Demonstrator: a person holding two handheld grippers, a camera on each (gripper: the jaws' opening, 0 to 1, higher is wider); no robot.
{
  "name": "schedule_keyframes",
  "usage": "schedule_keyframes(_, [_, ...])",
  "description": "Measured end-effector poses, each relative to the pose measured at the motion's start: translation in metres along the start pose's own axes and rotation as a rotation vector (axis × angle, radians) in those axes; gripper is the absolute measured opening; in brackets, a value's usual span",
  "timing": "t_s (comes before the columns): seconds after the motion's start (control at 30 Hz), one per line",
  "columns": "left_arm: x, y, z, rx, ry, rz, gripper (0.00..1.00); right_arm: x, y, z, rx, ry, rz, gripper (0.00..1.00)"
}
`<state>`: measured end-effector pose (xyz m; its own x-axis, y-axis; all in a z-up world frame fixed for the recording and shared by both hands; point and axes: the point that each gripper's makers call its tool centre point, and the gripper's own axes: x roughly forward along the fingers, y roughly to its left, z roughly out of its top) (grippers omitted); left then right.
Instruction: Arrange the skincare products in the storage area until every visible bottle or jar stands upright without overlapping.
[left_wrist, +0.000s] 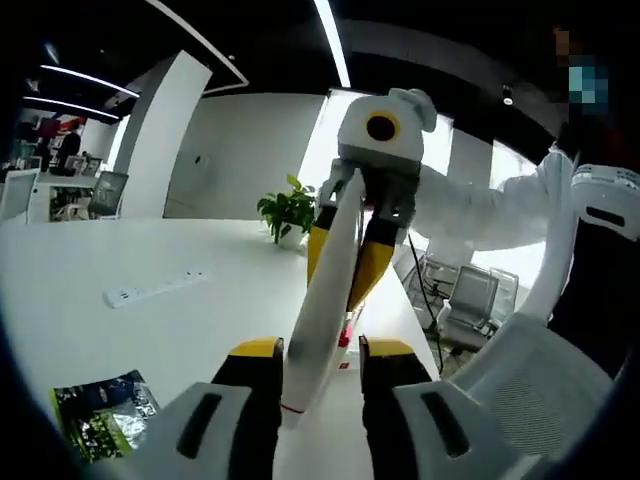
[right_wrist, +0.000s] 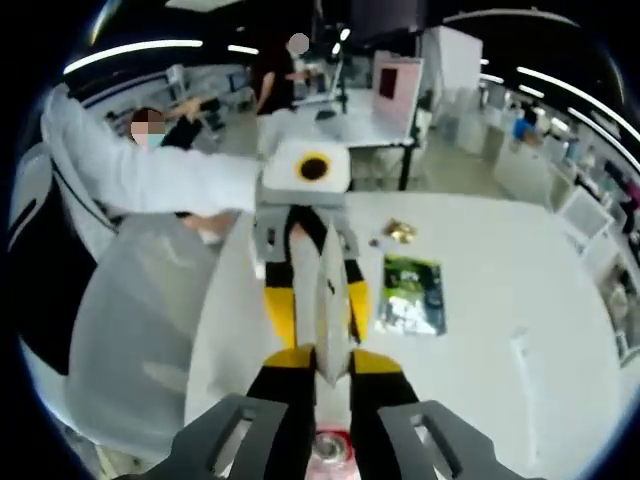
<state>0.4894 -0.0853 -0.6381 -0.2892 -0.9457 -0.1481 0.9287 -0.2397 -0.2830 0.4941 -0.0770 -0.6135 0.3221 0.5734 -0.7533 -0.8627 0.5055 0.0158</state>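
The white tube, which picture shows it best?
The left gripper view shows the white tube best: its whole length runs clear from the left gripper up to the right gripper. In the right gripper view the tube looks shorter, seen nearly end-on between both grippers' jaws.

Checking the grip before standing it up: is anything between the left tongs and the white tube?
Nothing visible. The left tongs hold the white tube at its near end, and the right tongs hold its far end, above the white table.
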Motion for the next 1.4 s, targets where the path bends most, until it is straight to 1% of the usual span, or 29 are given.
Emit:
schedule_keyframes(0.07, [0.004,0.003,-0.006,0.02,0.023,0.011,0.23,0.002,0.005,-0.003,-0.013,0.014,0.015,0.01])
schedule_keyframes(0.1, [0.005,0.002,-0.008,0.025,0.027,0.003,0.22,0.003,0.007,-0.005,-0.024,0.024,0.018,0.01])
schedule_keyframes(0.13, [0.007,-0.004,-0.011,0.024,0.036,-0.029,0.19,0.004,0.007,-0.007,-0.031,0.032,0.015,0.01])
schedule_keyframes(0.17, [0.009,-0.006,-0.014,0.039,0.044,-0.031,0.17,0.006,0.007,-0.01,-0.038,0.037,0.01,0.01])
schedule_keyframes(0.2, [0.01,-0.003,-0.017,0.063,0.064,-0.021,0.17,0.008,0.007,-0.012,-0.031,0.041,0.012,0.01])
schedule_keyframes(0.27, [0.011,-0.003,-0.021,0.047,0.078,-0.025,0.16,0.011,0.009,-0.017,-0.035,0.046,0.021,0.02])
schedule_keyframes(0.33, [0.013,-0.003,-0.026,0.083,0.098,-0.015,0.16,0.015,0.01,-0.021,-0.04,0.048,0.019,0.02])
schedule_keyframes(0.43, [0.017,-0.003,-0.033,0.09,0.127,-0.008,0.15,0.021,0.01,-0.027,-0.056,0.06,0.024,0.03])
schedule_keyframes(0.5, [0.02,-0.005,-0.035,0.096,0.142,-0.006,0.15,0.024,0.01,-0.031,-0.058,0.081,0.028,0.03])
schedule_keyframes(0.63, [0.019,-0.001,-0.044,0.107,0.168,-0.009,0.14,0.028,0.012,-0.038,-0.062,0.12,0.043,0.04])
schedule_keyframes(0.67, [0.022,-0.003,-0.045,0.108,0.172,-0.009,0.14,0.028,0.012,-0.039,-0.064,0.126,0.044,0.04])
schedule_keyframes(0.73, [0.022,-0.001,-0.048,0.111,0.181,-0.01,0.14,0.03,0.012,-0.04,-0.066,0.133,0.046,0.04])
schedule_keyframes(0.8, [0.026,-0.01,-0.05,0.118,0.195,-0.007,0.14,0.031,0.012,-0.042,-0.07,0.144,0.047,0.05])
schedule_keyframes(0.83, [0.026,-0.011,-0.051,0.118,0.198,-0.006,0.14,0.031,0.012,-0.043,-0.071,0.152,0.046,0.05])
schedule_keyframes(0.9, [0.026,-0.011,-0.056,0.13,0.223,-0.003,0.14,0.032,0.012,-0.044,-0.079,0.161,0.048,0.05])
schedule_keyframes(0.97, [0.023,-0.011,-0.066,0.144,0.274,0.006,0.14,0.032,0.012,-0.044,-0.086,0.166,0.051,0.04])
schedule_keyframes(1.0, [0.023,-0.012,-0.07,0.149,0.283,0.007,0.14,0.032,0.013,-0.044,-0.078,0.173,0.054,0.04])
schedule_keyframes(1.07, [0.022,-0.013,-0.072,0.139,0.278,0.005,0.14,0.034,0.015,-0.046,-0.083,0.183,0.07,0.04])
schedule_keyframes(1.13, [0.022,-0.014,-0.07,0.13,0.266,0.007,0.13,0.033,0.014,-0.045,-0.088,0.194,0.062,0.04])
schedule_keyframes(1.3, [0.029,-0.021,-0.068,0.148,0.27,0.017,0.14,0.03,0.013,-0.038,-0.112,0.223,0.057,0.03])
schedule_keyframes(1.33, [0.031,-0.021,-0.068,0.151,0.27,0.02,0.14,0.03,0.013,-0.037,-0.116,0.225,0.056,0.03])
schedule_keyframes(1.4, [0.031,-0.019,-0.067,0.153,0.267,0.023,0.14,0.028,0.012,-0.037,-0.135,0.25,0.053,0.02])
